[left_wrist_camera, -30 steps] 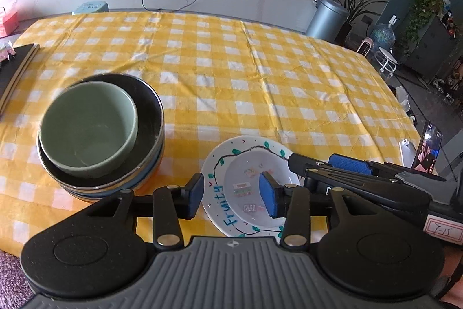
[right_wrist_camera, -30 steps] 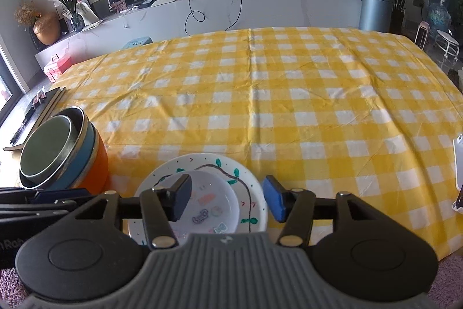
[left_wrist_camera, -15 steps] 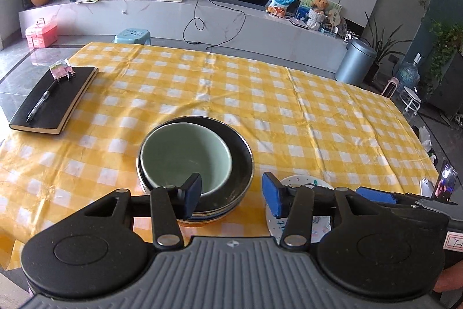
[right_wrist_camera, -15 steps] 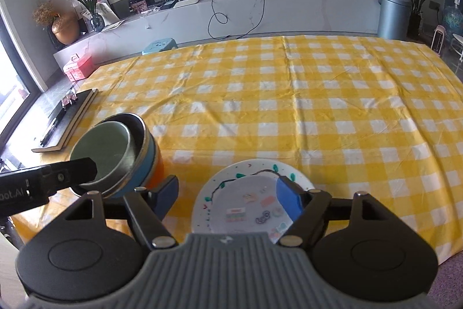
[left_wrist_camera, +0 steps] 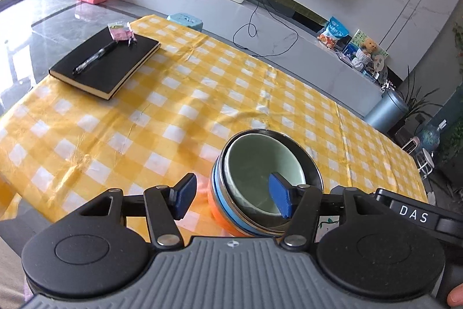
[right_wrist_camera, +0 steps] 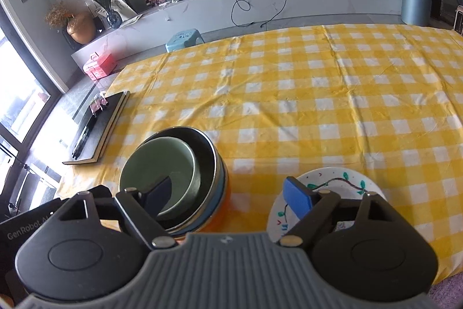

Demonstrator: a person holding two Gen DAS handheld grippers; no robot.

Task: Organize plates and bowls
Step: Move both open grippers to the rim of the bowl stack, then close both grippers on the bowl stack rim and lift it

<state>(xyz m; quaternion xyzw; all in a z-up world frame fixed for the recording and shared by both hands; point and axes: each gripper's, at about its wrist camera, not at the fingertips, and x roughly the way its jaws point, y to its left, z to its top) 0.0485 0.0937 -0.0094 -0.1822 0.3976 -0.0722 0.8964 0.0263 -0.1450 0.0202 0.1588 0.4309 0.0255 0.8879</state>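
Both the left gripper and right gripper are hanging released, jaws just widened, over the nested bowl stack and painted plate.

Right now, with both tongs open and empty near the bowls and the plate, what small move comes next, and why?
Probably draw both tongs back a little further. The left tongs and right tongs, which have just been opening, hold nothing. The green bowl already sits nested in the stack of bowls, and the plate lies flat beside it.
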